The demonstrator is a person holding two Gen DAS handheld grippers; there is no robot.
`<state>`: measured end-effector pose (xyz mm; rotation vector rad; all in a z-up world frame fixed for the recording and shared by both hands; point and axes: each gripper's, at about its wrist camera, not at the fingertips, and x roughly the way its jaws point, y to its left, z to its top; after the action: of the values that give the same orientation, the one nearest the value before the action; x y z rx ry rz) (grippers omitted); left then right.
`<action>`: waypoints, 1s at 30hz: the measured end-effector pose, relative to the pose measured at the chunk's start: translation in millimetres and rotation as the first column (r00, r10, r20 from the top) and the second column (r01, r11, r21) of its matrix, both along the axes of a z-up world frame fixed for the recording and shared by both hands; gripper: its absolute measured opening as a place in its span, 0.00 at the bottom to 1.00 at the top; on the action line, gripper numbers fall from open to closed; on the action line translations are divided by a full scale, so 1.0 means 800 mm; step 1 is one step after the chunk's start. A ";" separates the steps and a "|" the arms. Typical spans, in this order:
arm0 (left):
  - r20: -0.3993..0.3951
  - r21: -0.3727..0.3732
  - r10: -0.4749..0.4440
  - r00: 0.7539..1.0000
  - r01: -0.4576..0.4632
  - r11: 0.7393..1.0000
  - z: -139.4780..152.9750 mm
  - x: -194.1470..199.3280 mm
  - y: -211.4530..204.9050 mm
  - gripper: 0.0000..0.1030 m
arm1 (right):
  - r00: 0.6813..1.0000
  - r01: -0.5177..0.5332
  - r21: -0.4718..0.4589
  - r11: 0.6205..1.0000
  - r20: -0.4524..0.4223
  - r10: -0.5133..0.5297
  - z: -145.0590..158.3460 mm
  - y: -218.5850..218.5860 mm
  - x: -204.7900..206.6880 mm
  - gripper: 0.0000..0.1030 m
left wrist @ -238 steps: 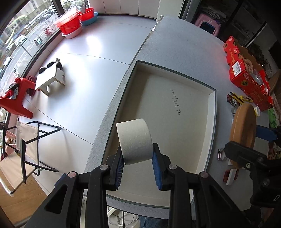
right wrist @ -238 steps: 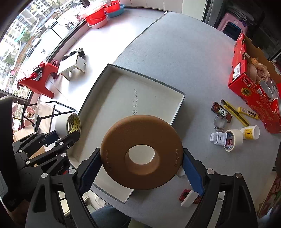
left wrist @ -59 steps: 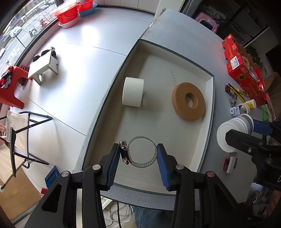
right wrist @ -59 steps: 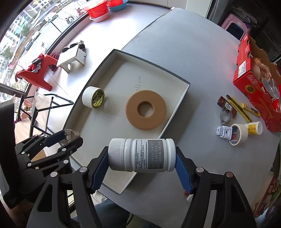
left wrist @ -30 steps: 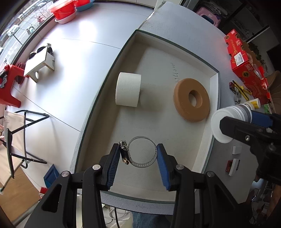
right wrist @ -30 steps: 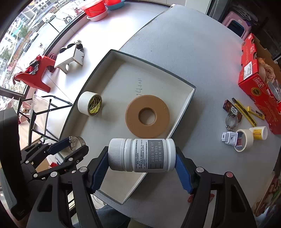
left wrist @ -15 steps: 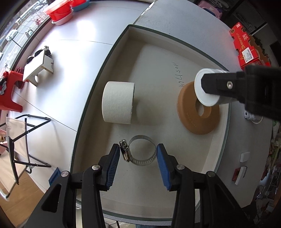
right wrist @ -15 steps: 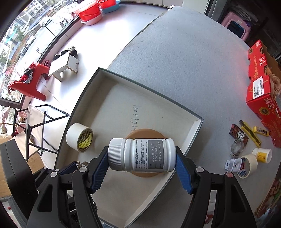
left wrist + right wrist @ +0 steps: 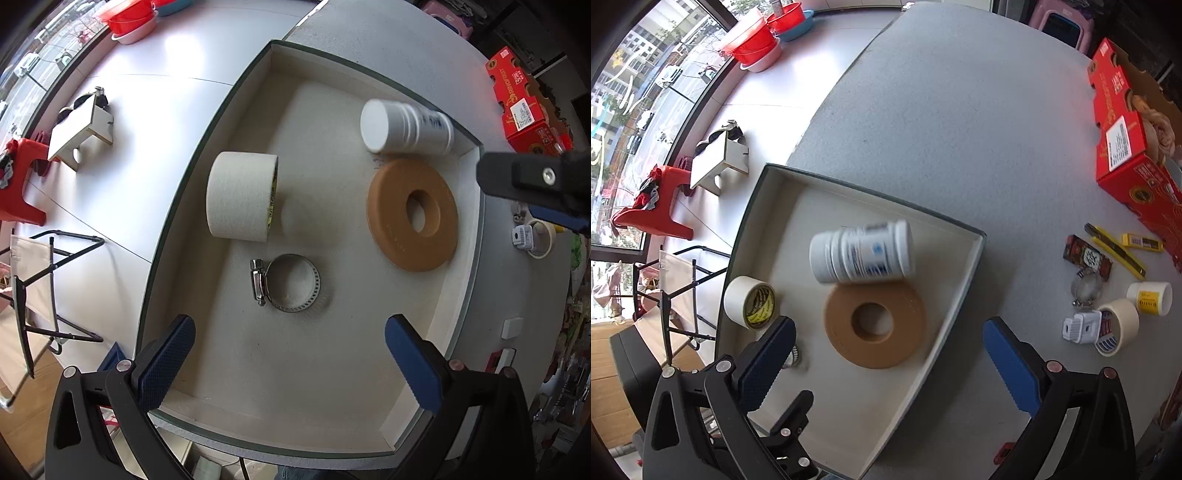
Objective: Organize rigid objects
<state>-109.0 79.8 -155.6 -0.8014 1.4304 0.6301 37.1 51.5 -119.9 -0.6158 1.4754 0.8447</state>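
A white shallow tray (image 9: 476, 258) (image 9: 964, 280) lies on the grey table. In it are a white tape roll (image 9: 240, 201) (image 9: 750, 307), a brown ring (image 9: 412, 214) (image 9: 873, 325), a metal hose clamp (image 9: 286, 282) and a white bottle (image 9: 406, 127) (image 9: 862, 251) lying on its side beyond the ring, blurred. My left gripper (image 9: 288, 363) is open and empty just behind the clamp. My right gripper (image 9: 886, 363) is open and empty above the ring; its finger shows at the right in the left wrist view (image 9: 535, 184).
On the table right of the tray lie a masking tape roll (image 9: 1117, 326), a white clip (image 9: 1080, 326), a small white jar (image 9: 1148, 297), a second hose clamp (image 9: 1086, 286), yellow cutters (image 9: 1117, 249) and a red carton (image 9: 1134, 147). The table edge runs left of the tray.
My left gripper opened and let the hose clamp down in the tray. My right gripper opened and released the white bottle, which now lies in the tray beyond the brown ring.
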 end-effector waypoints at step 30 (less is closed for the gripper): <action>0.033 -0.157 -0.345 0.938 0.346 0.925 -0.031 0.260 -0.267 1.00 | 0.823 0.560 -0.229 0.796 0.043 -0.567 -0.024 -0.465 0.077 0.99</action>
<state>98.6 -133.8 -180.2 -0.6513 1.5852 0.2434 98.8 -320.5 -139.4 -0.2947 1.6745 0.2102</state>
